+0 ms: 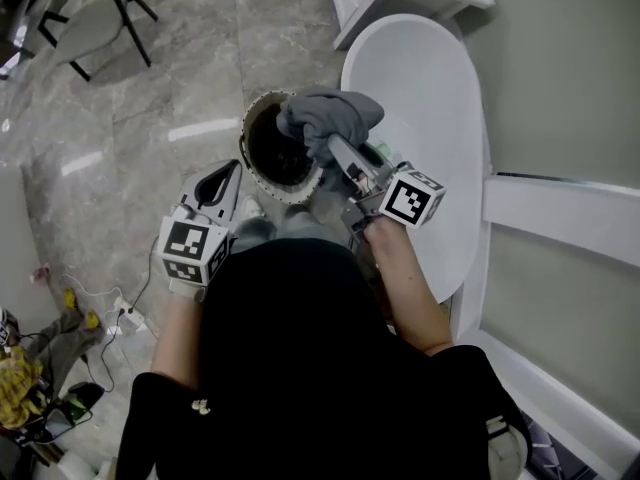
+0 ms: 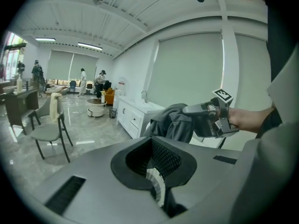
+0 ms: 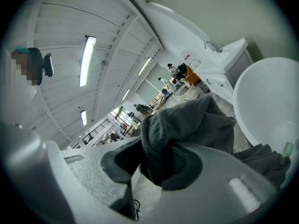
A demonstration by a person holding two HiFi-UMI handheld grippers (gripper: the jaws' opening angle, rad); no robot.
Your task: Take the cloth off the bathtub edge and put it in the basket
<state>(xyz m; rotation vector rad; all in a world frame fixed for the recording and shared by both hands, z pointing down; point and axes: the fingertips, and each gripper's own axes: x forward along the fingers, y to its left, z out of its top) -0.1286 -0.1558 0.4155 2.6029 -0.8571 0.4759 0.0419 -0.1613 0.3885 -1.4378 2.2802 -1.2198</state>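
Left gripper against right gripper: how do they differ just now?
The right gripper is clamped on the grey cloth; the left gripper holds nothing. The right gripper reaches over the basket rim; the left gripper sits beside the basket, outside it. Both carry a marker cube.

The person wears a black top (image 1: 285,338) with sleeves (image 1: 150,408) ending near the elbows and a small pale spot on the left one. The left gripper (image 1: 230,173) and right gripper (image 1: 340,153) are matte grey plastic. Each carries at its rear a cube (image 1: 192,250) of black-and-white square markers. Up close, the grey jaws look speckled, with narrow dark slots (image 2: 65,192) and a dark scooped hollow (image 2: 161,157) lined with mesh. The left also shows a white ribbed strip (image 2: 156,183).
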